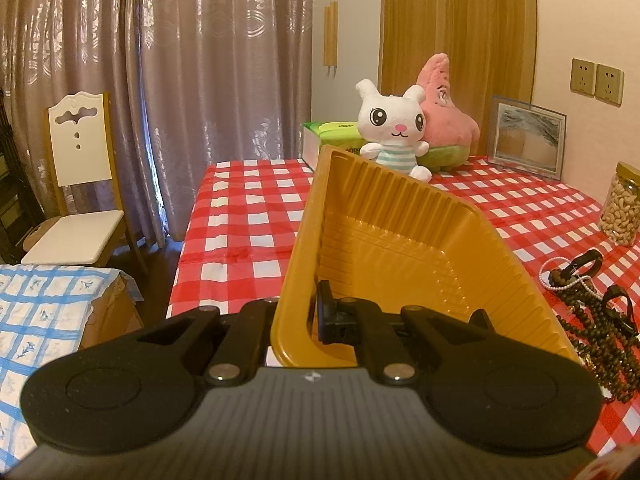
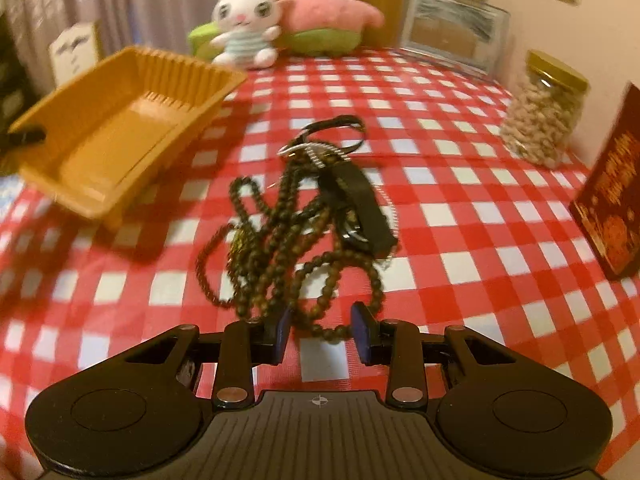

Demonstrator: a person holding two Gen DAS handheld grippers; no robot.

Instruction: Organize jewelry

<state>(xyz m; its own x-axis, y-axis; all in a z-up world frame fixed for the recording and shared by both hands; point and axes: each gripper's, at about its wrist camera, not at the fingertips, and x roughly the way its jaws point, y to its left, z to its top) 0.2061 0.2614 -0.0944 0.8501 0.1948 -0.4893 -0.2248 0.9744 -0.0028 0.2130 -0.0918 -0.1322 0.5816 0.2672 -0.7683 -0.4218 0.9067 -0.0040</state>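
Note:
My left gripper (image 1: 298, 320) is shut on the near rim of an empty ribbed yellow plastic tray (image 1: 400, 240), held tilted over the checked table; one finger is inside the tray, the other outside. The tray also shows in the right wrist view (image 2: 120, 128) at the left. A tangled pile of jewelry (image 2: 304, 216) lies mid-table: dark bead strands, black bands, a silver chain. It also shows at the right edge of the left wrist view (image 1: 592, 312). My right gripper (image 2: 320, 330) is open just before the pile's near end, with a loop of beads between its fingers.
A red-and-white checked tablecloth (image 2: 460, 208) covers the table. A white bunny plush (image 2: 244, 20) and a pink plush (image 2: 324, 8) sit at the back, with a photo frame (image 2: 452, 32). A jar of nuts (image 2: 540, 112) and a dark red box (image 2: 612, 200) stand at right. A chair (image 1: 80, 184) stands left of the table.

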